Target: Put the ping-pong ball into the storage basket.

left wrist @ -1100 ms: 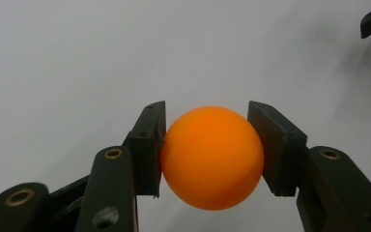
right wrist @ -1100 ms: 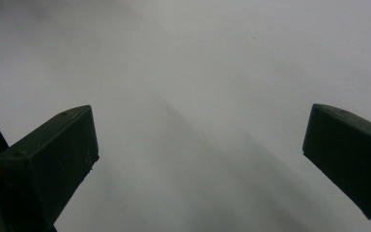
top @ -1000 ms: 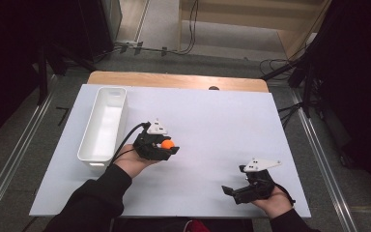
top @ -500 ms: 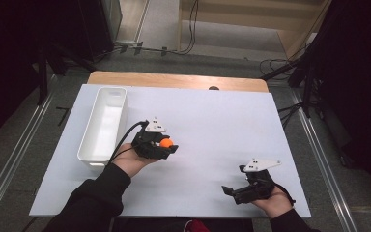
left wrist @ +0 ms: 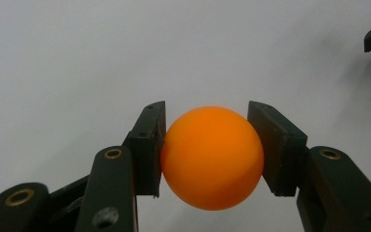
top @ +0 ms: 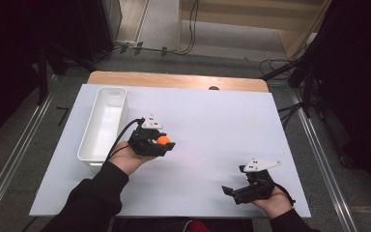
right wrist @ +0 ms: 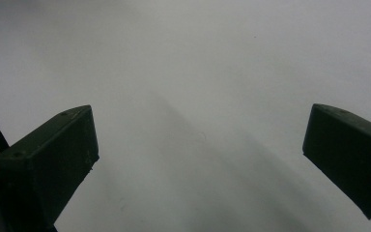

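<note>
Ball (left wrist: pixel 211 157), orange, sits clamped between the 2 pads of the L gripper (top: pixel 160 143), just right of the white tray (top: pixel 88 147) and above the table (top: pixel 212 121). R gripper (top: pixel 236 192), jaws wide apart and empty, rests well right of tray. Judgement: keep squeeze even, carry over tray rim, lower inside, then release so ball doesn't bounce out.

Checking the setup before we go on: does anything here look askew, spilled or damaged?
Nothing stands out. The white tray sits upright on the white table cover, the left claw grips the orange ball squarely, and the right claw is open with nothing between its jaws.
</note>
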{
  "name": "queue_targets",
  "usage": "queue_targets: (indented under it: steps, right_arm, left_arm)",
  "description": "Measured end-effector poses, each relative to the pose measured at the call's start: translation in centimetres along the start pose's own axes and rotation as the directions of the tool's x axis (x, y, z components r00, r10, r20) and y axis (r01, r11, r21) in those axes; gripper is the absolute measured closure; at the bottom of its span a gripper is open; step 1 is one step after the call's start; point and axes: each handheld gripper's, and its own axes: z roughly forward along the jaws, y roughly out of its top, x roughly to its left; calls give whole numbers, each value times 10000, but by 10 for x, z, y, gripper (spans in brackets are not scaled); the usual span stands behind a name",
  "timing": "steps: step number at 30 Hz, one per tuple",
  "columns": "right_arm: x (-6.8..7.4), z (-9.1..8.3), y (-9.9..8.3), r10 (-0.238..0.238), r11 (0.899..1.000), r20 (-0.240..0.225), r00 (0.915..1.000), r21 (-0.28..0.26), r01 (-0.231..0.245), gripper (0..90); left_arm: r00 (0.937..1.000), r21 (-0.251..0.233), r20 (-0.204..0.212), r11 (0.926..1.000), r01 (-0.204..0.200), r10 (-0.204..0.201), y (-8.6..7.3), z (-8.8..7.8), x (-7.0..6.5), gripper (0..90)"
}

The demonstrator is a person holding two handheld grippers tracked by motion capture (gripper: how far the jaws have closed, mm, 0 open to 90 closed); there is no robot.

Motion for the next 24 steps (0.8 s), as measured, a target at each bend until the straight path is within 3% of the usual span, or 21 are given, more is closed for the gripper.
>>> queue_targets:
  steps: [24]
  right_arm:
    - [0,0,0,-65,10000,-44,10000,56,65,0]
  left_arm:
    - [9993,158,-275,9996,252,-247,1,-12,15,505]
